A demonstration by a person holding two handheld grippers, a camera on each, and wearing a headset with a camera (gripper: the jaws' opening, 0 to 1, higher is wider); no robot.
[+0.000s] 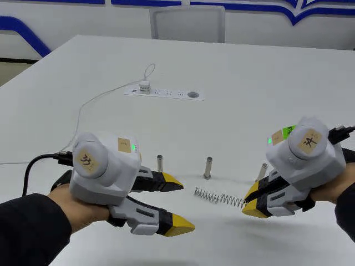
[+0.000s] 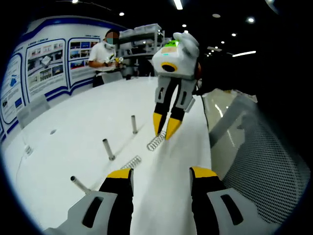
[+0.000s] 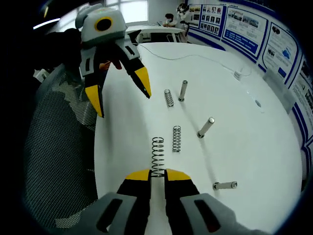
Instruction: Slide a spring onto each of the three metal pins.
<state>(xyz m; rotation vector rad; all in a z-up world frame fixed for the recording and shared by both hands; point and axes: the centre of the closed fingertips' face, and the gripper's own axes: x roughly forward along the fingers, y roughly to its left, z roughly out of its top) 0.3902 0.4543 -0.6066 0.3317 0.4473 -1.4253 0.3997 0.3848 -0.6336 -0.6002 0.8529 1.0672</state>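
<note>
Right gripper [image 3: 157, 172] — fingers pinching spring [image 3: 157, 155] end, on table [image 3: 234, 98] | left gripper [image 2: 161, 172] — fingers spread, empty | right gripper view: two loose springs [image 3: 176, 138] beside three upright pins [image 3: 206, 127] | head view: power strip [image 1: 163, 93] beyond

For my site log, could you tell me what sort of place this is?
Probably a meeting room or demo lab: a long white table, an inset socket strip and poster boards.
</note>
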